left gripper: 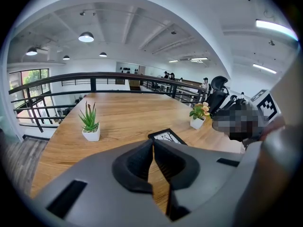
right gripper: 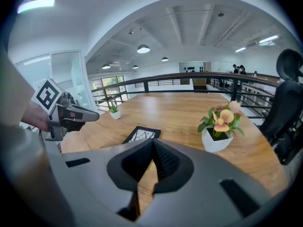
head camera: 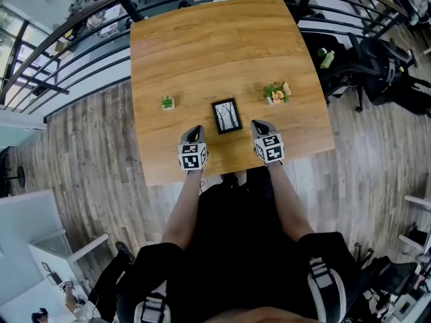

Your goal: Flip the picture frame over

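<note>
Jaws together: left gripper (head camera: 194, 130) and right gripper (head camera: 258, 124) flank the picture frame (head camera: 226, 115).

**A:** Where is the left gripper (head camera: 195, 129)?

**B:** At nine o'clock of the right gripper (head camera: 258, 124) and level with it. It aims at twelve and tips downward. Its fingers (left gripper: 138, 161) meet, with nothing between them.

**A:** And the right?

**B:** It aims nearer eleven. Its fingers (right gripper: 166, 161) are closed too, and empty. Both bare forearms (head camera: 180, 210) reach from the torso (head camera: 236, 247) toward twelve.
</note>
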A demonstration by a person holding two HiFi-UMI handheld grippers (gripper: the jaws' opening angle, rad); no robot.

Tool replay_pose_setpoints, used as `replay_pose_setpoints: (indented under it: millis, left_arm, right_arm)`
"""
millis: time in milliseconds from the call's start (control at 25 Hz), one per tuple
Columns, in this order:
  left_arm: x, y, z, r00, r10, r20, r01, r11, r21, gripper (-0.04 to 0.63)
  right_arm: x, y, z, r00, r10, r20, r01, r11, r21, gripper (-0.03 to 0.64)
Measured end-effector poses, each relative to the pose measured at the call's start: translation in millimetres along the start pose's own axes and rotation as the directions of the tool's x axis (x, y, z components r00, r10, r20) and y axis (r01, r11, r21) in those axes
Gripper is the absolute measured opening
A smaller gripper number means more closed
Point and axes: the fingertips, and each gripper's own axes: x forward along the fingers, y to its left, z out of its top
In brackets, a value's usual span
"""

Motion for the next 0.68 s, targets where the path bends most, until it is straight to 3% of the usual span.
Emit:
replay_pose_setpoints:
  millis: [680]
  left_arm:
    - [-2.6, 1.8, -3.8, 1.000, -0.009, -0.006, 0.009, 1.000, -0.008, 0.029]
  right_arm:
    - [-8.3, 3.2, -2.1, 1.000, -0.020, -0.005, 0.020, 1.000, 0.005, 0.005]
